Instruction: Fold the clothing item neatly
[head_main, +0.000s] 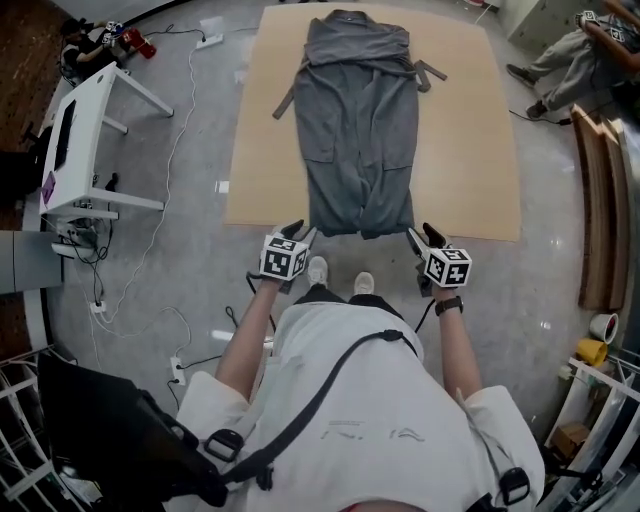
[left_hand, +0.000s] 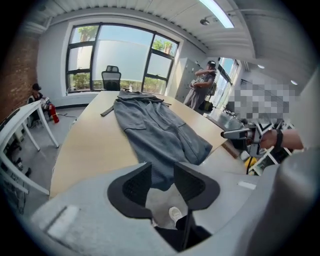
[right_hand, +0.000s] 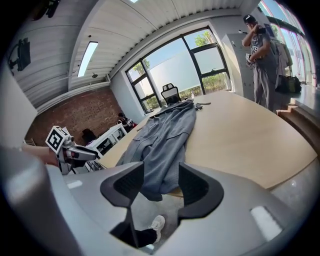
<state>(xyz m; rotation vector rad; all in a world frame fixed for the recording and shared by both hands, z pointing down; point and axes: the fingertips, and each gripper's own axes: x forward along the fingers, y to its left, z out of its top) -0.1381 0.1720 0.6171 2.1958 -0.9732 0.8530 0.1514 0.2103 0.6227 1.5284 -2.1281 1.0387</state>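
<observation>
Left gripper (head_main: 298, 233) and right gripper (head_main: 424, 236) hover with jaws parted and empty at the near edge of the tan rectangular wooden table (head_main: 470, 150). A long grey cloth garment (head_main: 360, 130) lies flat on it. Its long axis runs straight away from the person, and its hem droops over the near edge just ahead of both grippers. Each gripper faces its own hem corner, and neither looks clearly nearer, so a two-handed pinch seems the likely next move. Count: one garment, one table, two grippers.
</observation>
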